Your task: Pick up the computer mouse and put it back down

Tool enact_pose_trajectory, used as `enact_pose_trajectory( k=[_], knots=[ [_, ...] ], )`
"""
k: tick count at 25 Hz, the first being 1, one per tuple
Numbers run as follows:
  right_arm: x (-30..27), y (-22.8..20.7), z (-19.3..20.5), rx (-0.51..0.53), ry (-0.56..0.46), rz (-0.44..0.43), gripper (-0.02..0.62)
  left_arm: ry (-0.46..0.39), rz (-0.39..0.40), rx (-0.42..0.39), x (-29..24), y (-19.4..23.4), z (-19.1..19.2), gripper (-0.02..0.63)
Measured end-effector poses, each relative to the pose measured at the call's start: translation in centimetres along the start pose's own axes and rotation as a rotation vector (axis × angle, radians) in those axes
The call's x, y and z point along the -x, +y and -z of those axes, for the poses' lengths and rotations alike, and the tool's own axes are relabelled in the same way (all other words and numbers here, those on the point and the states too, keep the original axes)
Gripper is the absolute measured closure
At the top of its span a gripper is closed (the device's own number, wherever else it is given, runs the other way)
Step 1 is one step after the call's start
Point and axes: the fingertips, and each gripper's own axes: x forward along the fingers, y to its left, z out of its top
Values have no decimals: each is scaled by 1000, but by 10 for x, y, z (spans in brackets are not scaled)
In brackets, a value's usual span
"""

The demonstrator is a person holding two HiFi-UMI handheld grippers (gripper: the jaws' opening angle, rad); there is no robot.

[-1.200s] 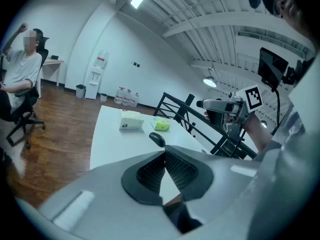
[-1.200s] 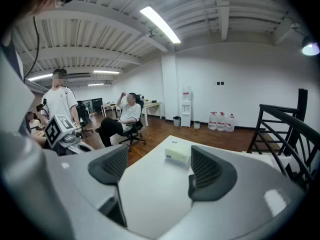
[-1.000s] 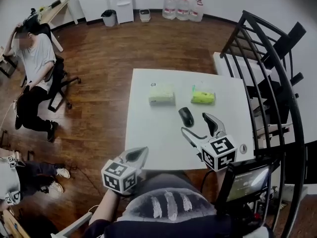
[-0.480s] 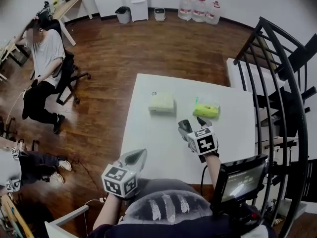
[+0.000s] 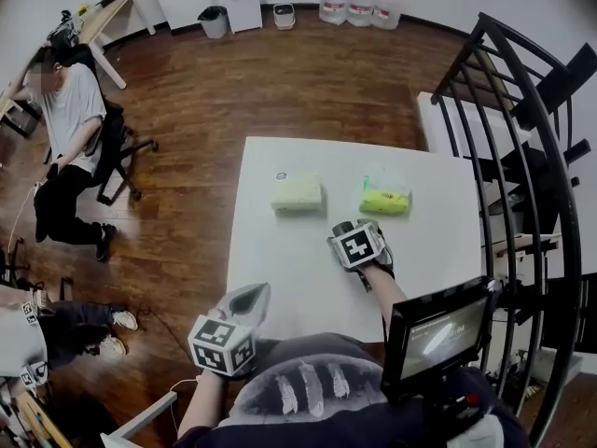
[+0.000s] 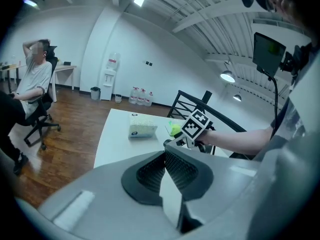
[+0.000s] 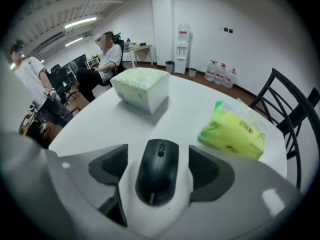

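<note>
A black computer mouse (image 7: 157, 176) lies on the white table (image 5: 280, 278) between my right gripper's jaws. My right gripper (image 7: 159, 151) is open, with a small gap showing on each side of the mouse. In the head view this gripper (image 5: 354, 225) covers the mouse, near the table's middle right. My left gripper (image 5: 244, 298) hovers at the table's near edge, left of my body. Its two pads meet in the left gripper view (image 6: 164, 155), so it is shut and holds nothing.
A pale green tissue box (image 5: 297, 192) and a yellow-green packet (image 5: 385, 197) lie beyond the mouse. A black metal chair (image 5: 522, 110) stands at the table's right. A person (image 5: 65, 110) sits far left. Water bottles (image 5: 359, 3) line the back wall.
My right gripper has moved forward from the near right of the table to straddle the mouse. The left gripper has stayed at the near edge.
</note>
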Motion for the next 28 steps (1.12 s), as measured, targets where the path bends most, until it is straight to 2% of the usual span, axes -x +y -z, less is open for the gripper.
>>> enact_pose_trajectory(
  k=[4,7,11,16,25,28],
  knots=[
    [-14,-10,19,-21,85,-3,206,1,12,-4,-9,1,-4,591],
    [-21,-12,28,-38,108,3,256,5,20,-1,-10,5,-7,591],
    [-24,-7,37,-81,148,-19,270,8,24,-5,-8,11,-6,591],
    [-25,-13,33,-59,132,-13,282,15,37,-11,-13,10,-6,591],
    [-23,-13,38,-111,132,-19,299,5,41,-17,-12,8,-9,591],
    [-16,-19,36,-113,123,3,299,-1,37,-15,-11,7,-10,591]
  ],
)
